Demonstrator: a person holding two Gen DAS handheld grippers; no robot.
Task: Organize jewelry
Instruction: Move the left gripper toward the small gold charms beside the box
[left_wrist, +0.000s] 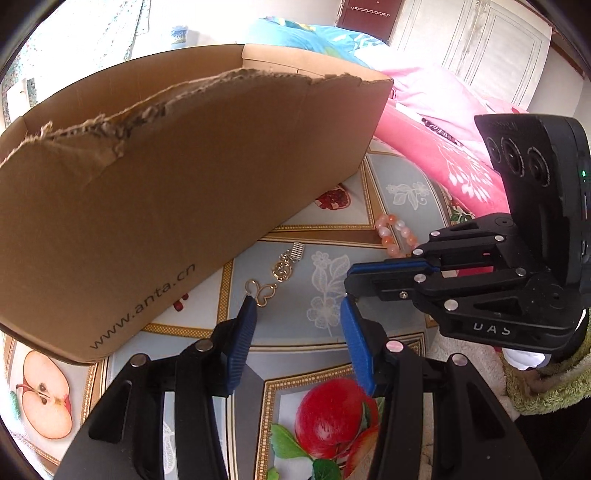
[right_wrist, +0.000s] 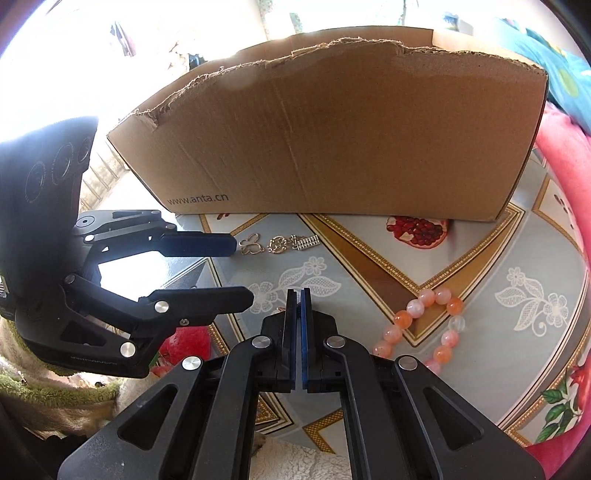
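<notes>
A gold butterfly charm (left_wrist: 261, 291) (right_wrist: 251, 244), a round gold pendant (left_wrist: 283, 268) (right_wrist: 277, 244) and a silver clasp (left_wrist: 296, 251) (right_wrist: 306, 242) lie in a row on the tablecloth in front of a cardboard box (left_wrist: 184, 184) (right_wrist: 332, 140). A pink and orange bead bracelet (left_wrist: 395, 234) (right_wrist: 428, 325) lies to the right. My left gripper (left_wrist: 298, 314) (right_wrist: 240, 269) is open, its left fingertip beside the butterfly charm. My right gripper (right_wrist: 299, 295) (left_wrist: 349, 280) is shut; something small and thin shows at its tip, too small to identify.
The table (right_wrist: 480, 258) carries a fruit-patterned cloth and its edge curves away on the right. Pink bedding (left_wrist: 443, 147) (right_wrist: 565, 155) lies beyond it. The box has a torn top edge and stands close behind the jewelry.
</notes>
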